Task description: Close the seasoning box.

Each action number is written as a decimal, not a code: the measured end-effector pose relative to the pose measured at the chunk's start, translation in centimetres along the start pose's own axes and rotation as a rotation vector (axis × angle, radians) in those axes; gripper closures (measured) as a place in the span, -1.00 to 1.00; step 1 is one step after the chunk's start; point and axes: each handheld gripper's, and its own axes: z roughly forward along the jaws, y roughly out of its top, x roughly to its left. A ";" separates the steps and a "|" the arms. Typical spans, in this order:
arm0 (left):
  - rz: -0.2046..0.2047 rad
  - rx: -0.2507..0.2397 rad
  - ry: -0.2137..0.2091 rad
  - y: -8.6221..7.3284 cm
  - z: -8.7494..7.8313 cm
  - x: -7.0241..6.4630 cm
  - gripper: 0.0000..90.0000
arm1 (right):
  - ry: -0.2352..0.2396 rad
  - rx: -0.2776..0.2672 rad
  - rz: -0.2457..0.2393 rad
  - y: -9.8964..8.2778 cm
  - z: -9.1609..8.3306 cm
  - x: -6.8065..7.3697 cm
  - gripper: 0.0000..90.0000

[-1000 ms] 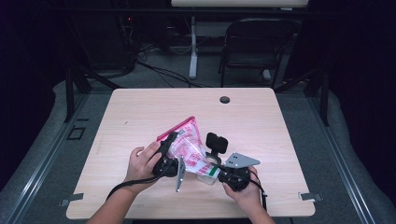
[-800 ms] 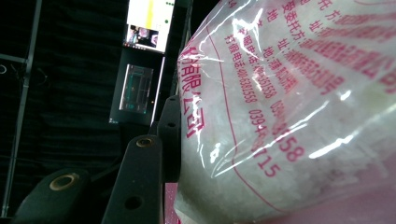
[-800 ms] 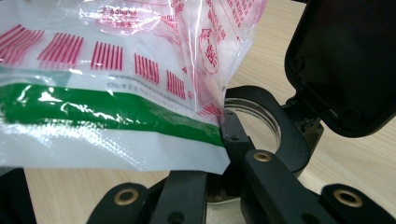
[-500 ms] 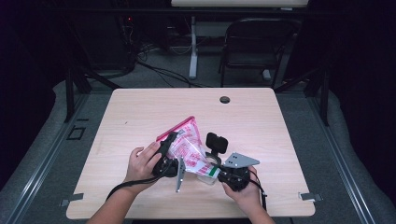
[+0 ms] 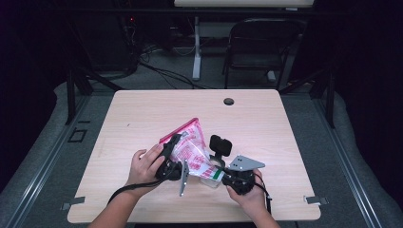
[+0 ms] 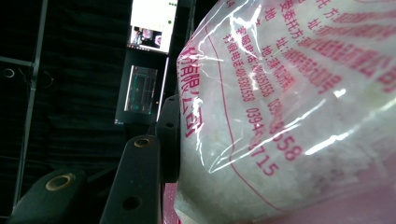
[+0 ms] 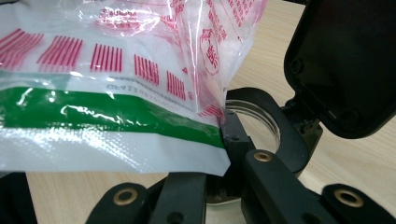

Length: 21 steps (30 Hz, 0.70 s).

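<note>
— High view first: what do the hands hold?
— Both grippers meet on one plastic bag (image 5: 190, 147) of white grains, lifted just over the desk (image 5: 266, 118). The right gripper (image 5: 223, 175) has its jaws clamped on the bag's sealed green-striped edge.
— And the left gripper (image 5: 172, 156)?
— Its jaws pinch the bag's bulging side — half closed, pressing on it. A round clear dish (image 7: 254, 122) sits under the right jaws.
</note>
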 end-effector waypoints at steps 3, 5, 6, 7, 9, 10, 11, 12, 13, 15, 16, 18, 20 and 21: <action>0.004 -0.002 0.000 0.0 0.1 0.0 0.42 | -0.031 0.062 -0.016 0.2 -0.5 0.1 0.95; 0.002 0.000 -0.004 0.0 0.1 0.0 0.42 | -0.027 0.066 -0.025 0.2 -0.4 0.2 0.96; 0.005 0.008 -0.005 0.1 0.0 0.1 0.42 | -0.003 0.006 -0.015 0.0 0.0 0.2 0.96; 0.003 0.007 -0.006 0.0 0.0 0.0 0.42 | -0.025 0.078 -0.033 0.3 -0.5 0.2 0.96; 0.005 0.006 -0.004 0.1 0.0 0.1 0.42 | -0.034 0.081 -0.035 0.3 -0.5 0.2 0.96; 0.007 0.003 0.000 0.1 -0.1 0.1 0.42 | -0.010 0.006 -0.019 0.0 0.0 0.3 0.96; 0.011 0.001 0.005 0.2 0.0 0.1 0.42 | -0.012 0.006 -0.020 0.0 0.0 0.3 0.96; 0.008 0.004 0.001 0.2 -0.1 0.1 0.42 | -0.011 0.005 -0.019 0.0 0.0 0.2 0.96; 0.011 -0.002 0.008 0.2 -0.1 0.1 0.42 | -0.011 0.004 -0.017 0.0 0.0 0.2 0.96; 0.004 -0.002 0.005 0.2 -0.1 0.1 0.42 | -0.047 0.081 -0.035 0.2 -0.5 0.2 0.96; 0.006 -0.001 0.005 0.3 -0.1 0.1 0.42 | -0.013 0.005 -0.018 0.0 0.0 0.2 0.96; 0.010 0.003 0.005 0.4 -0.2 0.2 0.43 | -0.013 0.005 -0.018 0.0 0.0 0.2 0.96; 0.009 0.003 0.005 0.4 -0.2 0.2 0.42 | -0.013 0.005 -0.016 0.0 0.0 0.2 0.96; 0.011 -0.005 0.012 0.4 -0.2 0.2 0.42 | -0.013 0.005 -0.015 0.0 0.0 0.2 0.96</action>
